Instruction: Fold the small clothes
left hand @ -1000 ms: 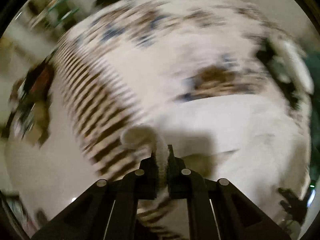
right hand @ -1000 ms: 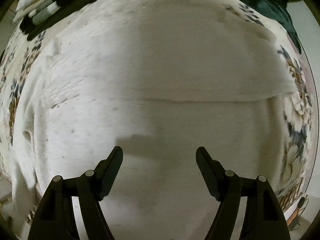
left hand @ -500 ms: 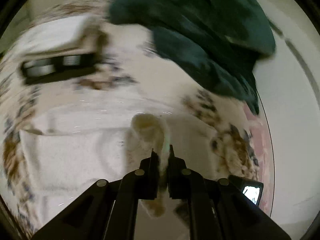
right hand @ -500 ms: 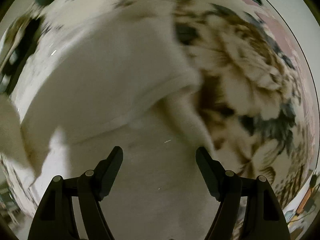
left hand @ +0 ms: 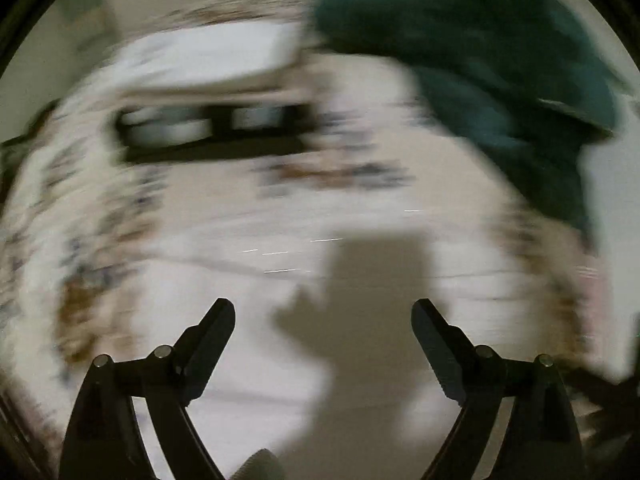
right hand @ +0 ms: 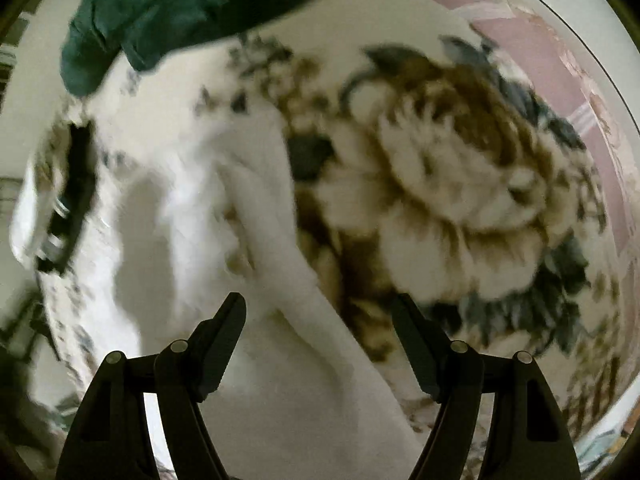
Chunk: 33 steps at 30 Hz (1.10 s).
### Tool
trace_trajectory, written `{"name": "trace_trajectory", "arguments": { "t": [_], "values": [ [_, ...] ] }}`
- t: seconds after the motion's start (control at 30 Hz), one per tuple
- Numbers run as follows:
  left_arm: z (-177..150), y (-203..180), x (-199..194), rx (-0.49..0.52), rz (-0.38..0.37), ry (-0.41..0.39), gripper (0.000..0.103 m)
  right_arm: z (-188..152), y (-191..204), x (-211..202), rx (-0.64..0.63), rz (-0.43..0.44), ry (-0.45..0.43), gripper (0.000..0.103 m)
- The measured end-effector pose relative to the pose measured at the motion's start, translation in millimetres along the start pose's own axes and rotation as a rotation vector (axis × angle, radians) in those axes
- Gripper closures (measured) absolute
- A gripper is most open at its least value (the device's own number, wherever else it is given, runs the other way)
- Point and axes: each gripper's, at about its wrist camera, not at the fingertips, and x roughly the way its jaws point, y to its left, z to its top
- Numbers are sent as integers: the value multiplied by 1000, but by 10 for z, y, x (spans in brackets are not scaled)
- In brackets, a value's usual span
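Garment (right hand: 304,360), white, soft and limp, lies under my 2 claws, left (left hand: 323,314) and right (right hand: 319,308), both spread apart, empty; I'd pinch its right-hand edge.

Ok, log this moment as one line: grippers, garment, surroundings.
left gripper: open, empty | right gripper: open, empty | white garment: lying on floral blanket | green cloth: heaped at far edge | left view blurred

The white garment (right hand: 256,240) lies on the floral blanket (right hand: 460,200) — green clothing (right hand: 180,4) heaped behind it.
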Motion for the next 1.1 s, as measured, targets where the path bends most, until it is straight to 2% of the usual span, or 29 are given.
{"name": "trace_trajectory", "arguments": {
  "t": [0.1, 0.2, 0.23, 0.27, 0.3, 0.37, 0.43, 0.53, 0.6, 0.63, 0.67, 0.7, 0.73, 0.77, 0.83, 0.9, 1.03, 1.1],
  "values": [
    [-132, 668, 366, -77, 141, 80, 13, 116, 189, -3, -56, 1, -16, 26],
    [-216, 1094, 743, -136, 195, 150, 13, 220, 473, 298, -131, 20, 58, 27],
    [-233, 1160, 853, -135, 210, 163, 13, 213, 524, 408, -148, 8, 86, 41],
    [-243, 1216, 964, -134, 222, 170, 13, 209, 569, 496, -174, -9, 112, 73],
    [-246, 1239, 1043, -132, 225, 174, 13, 237, 647, 601, -191, -37, 118, 87],
    [-260, 1274, 1159, -136, 211, 181, 13, 226, 664, 528, -231, -103, 41, 88],
    [-259, 1268, 1197, -138, 182, 173, 13, 214, 621, 441, -272, -220, -8, 89],
    [-281, 1237, 1215, -106, 172, 154, 13, 215, 498, 533, -224, -206, 99, 88],
    [-261, 1240, 1203, -97, 167, 152, 13, 248, 510, 448, -210, -195, 128, 80],
    [-253, 1235, 1154, -93, 164, 142, 13, 287, 493, 325, -198, -164, 142, 71],
    [-247, 1210, 1050, -85, 166, 123, 13, 323, 464, 165, -196, -128, 135, 62],
    [-233, 1186, 932, -76, 172, 98, 13, 342, 436, 18, -207, -111, 118, 59],
    [-260, 1124, 757, -64, 168, 61, 13, 356, 370, -169, -237, -119, 100, 53],
    [-310, 1054, 575, -50, 151, 32, 13, 373, 320, -271, -257, -135, 94, 52],
    [-526, 791, 194, -16, 103, 21, 13, 369, 47, -516, -285, -155, 109, 52],
    [-731, 531, -34, 18, 63, 33, 13, 352, -180, -664, -299, -137, 153, 52],
    [-1392, -317, -424, 88, -17, 106, 13, 300, -642, -894, -317, -70, 234, 52],
    [-1731, -744, -517, 112, -61, 160, 13, 392, -718, -849, -322, -29, 261, 52]
  ]
}}
